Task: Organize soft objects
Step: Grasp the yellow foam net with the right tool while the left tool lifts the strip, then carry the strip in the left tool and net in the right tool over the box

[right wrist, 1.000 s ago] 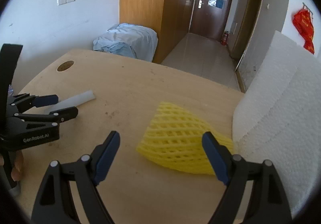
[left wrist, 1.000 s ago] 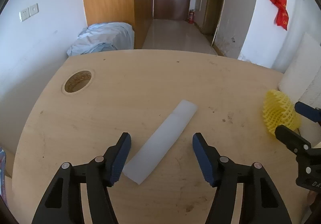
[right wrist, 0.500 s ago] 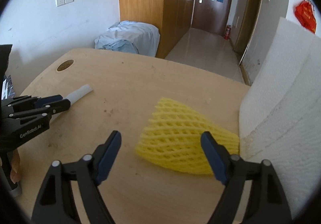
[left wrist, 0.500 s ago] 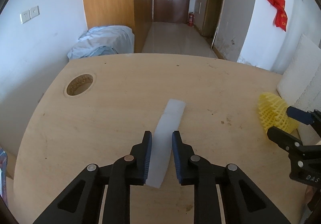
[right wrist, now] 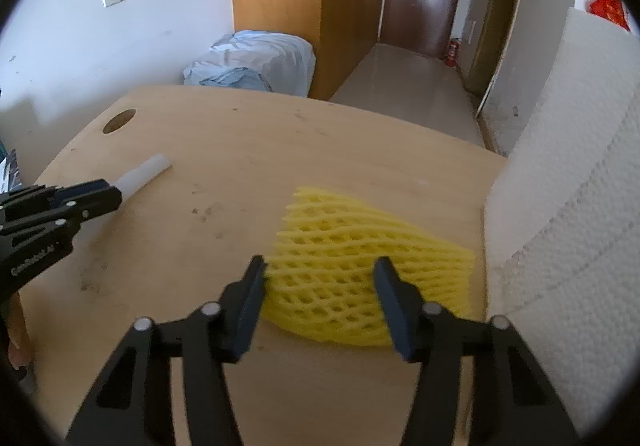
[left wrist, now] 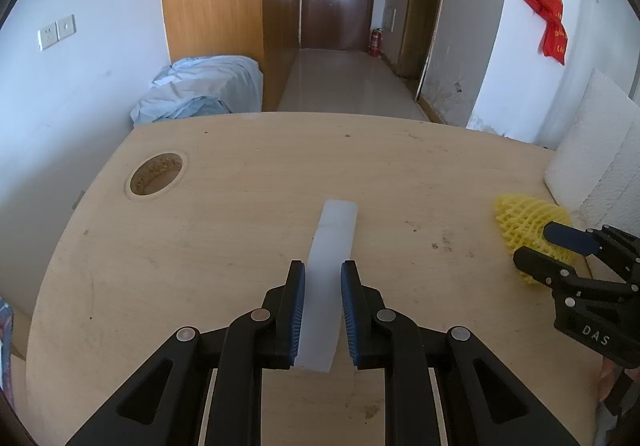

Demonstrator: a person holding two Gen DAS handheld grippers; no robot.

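**Both claws at the soft pieces on the wooden table**

The left gripper (left wrist: 322, 310) has its blue-padded jaws drawn in against the near end of a white foam strip (left wrist: 331, 258), pinching it from both sides. The strip is a long, flat, translucent-white piece with squared ends, running from the jaws out toward 12 o'clock across the table (left wrist: 240, 182); whether its near end is lifted off the wood cannot be told.

The right gripper (right wrist: 320, 298) stands partly open, its jaws straddling the near part of a yellow foam net (right wrist: 360, 258). The left finger touches the net's edge; the right one lies over the mesh. The net is a bright yellow, fan-shaped sleeve of open diamond mesh, lying flat, wider toward 3 o'clock, where it sits just beside white foam sheets (right wrist: 580, 206) that stand at the table's right edge.

A round cable hole (left wrist: 156, 178) sits at 10 o'clock of the strip.
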